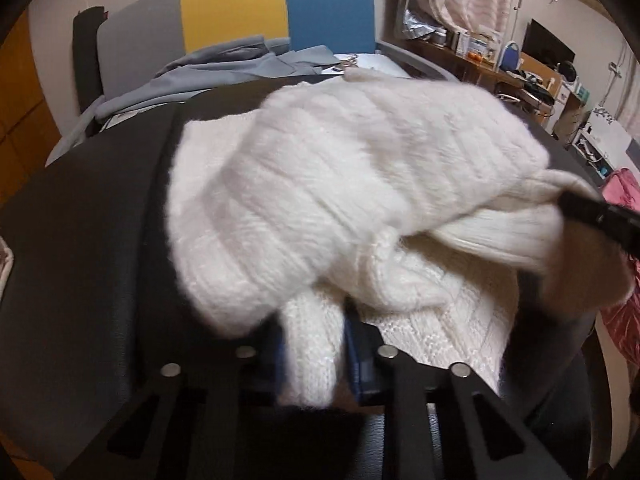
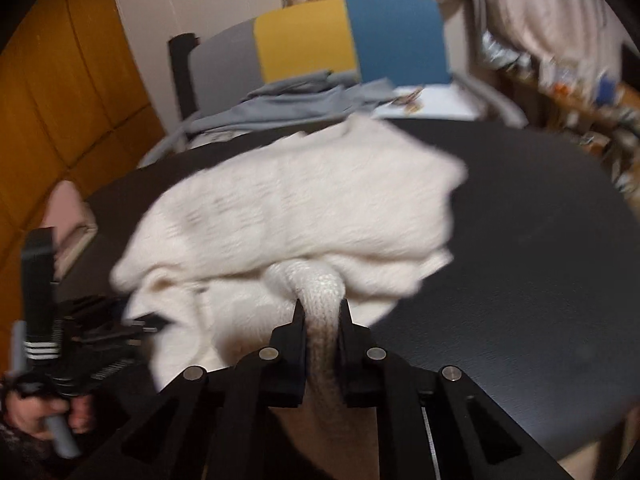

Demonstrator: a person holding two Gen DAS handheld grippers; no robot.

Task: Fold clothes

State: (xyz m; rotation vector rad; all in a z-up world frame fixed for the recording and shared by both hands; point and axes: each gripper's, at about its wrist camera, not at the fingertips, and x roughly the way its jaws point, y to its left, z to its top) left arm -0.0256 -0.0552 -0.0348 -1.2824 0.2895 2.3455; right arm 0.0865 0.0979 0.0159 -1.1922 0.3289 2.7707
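Behind the black round table (image 1: 100,208) stands a grey, yellow and blue chair back (image 1: 240,20) with grey cloth (image 1: 224,68) draped below it. From the left wrist, a white knit sweater (image 1: 340,184) lies bunched on the table; the left gripper (image 1: 314,340) is nearly closed, pinching a knit fold. From the right wrist, the right gripper (image 2: 322,312) clamps a ribbed fold of the sweater, jaws almost together.
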